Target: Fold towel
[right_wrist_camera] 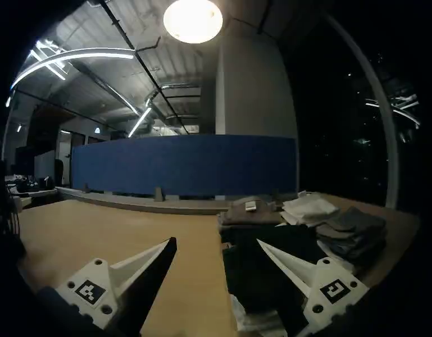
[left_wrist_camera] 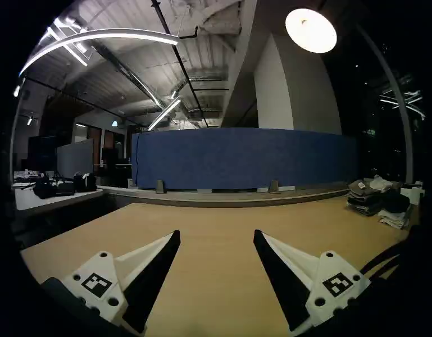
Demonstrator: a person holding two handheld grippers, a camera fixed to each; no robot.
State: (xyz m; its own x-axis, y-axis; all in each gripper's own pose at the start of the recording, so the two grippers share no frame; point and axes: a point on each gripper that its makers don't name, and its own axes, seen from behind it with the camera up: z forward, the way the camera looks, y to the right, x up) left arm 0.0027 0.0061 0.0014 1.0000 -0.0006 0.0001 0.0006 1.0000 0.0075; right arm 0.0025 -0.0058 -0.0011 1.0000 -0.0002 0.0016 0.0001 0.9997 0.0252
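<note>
The left gripper (left_wrist_camera: 216, 232) and right gripper (right_wrist_camera: 216, 241) are held wide, empty. Towels (right_wrist_camera: 283, 236) are stacked on the counter (right_wrist_camera: 103, 230) just before the right gripper; soft and limp, one is probably best pinched at a corner.

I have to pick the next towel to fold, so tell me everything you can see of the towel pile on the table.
The towel pile is several folded cloths, soft and matte, lying on the light wooden table. It holds a brown one with a small white tag, white ones, grey ones stacked flat, and a black one nearest the camera. The open right gripper points at it. Whether they touch cannot be told.
</note>
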